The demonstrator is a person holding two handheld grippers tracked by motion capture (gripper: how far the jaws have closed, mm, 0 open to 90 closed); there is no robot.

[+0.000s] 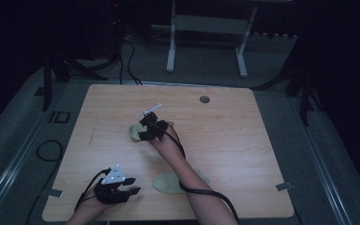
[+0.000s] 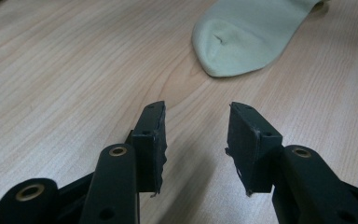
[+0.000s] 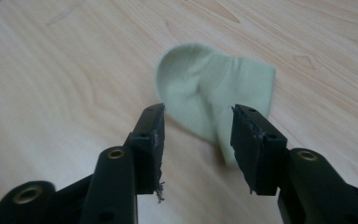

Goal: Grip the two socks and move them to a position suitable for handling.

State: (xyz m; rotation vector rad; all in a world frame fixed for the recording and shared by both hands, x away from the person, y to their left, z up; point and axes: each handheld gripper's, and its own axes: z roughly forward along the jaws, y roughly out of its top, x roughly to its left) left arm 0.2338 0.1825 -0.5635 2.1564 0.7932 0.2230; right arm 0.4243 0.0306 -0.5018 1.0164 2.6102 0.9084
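The right gripper (image 3: 196,122), jaws spread and gripping nothing, hovers mid-table just before a crumpled pale green fabric sock (image 3: 214,88).

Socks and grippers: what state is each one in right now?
Far sock: lying crumpled on the table, ahead of the right gripper's tips, not gripped.
Near sock: lying flat, untouched.
Right gripper: fingers open, empty.
Left gripper: fingers open, empty, near the table's front edge.
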